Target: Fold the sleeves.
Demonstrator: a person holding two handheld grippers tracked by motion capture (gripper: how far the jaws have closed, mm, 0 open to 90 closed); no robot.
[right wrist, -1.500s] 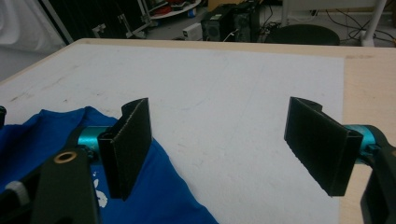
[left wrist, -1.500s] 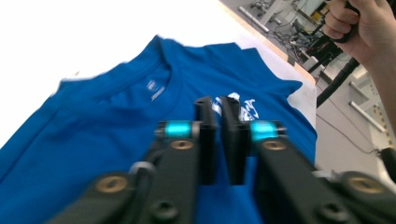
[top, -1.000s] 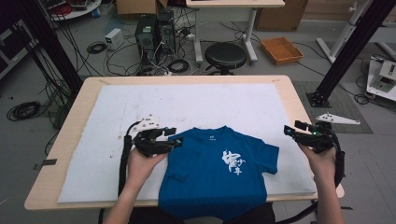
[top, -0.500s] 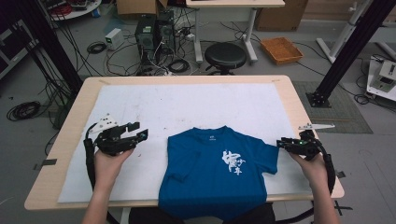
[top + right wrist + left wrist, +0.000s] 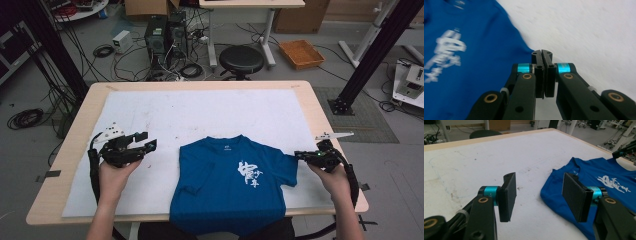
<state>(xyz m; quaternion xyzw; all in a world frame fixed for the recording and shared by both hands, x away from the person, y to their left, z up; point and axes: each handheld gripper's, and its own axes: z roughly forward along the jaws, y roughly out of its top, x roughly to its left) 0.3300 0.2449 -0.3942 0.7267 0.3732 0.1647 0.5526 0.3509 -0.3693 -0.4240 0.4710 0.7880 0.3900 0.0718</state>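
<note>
The blue T-shirt (image 5: 232,187) lies face up at the near middle of the table (image 5: 320,107), on the white cover sheet (image 5: 200,112). Its hem hangs over the near edge. Its collar points to the far side. One sleeve is folded inward; the other lies spread toward the right hand-held gripper (image 5: 300,155). White brush-style characters (image 5: 251,174) are printed on the chest; they cannot be read. A small white collar mark is too small to read.

The right hand-held gripper sits just beside the spread sleeve's edge, jaws pressed together with nothing between them. The left hand-held gripper (image 5: 147,141) stands apart from the shirt over bare sheet, jaws wide and empty.

The far half of the sheet is open, with faint stains.
</note>
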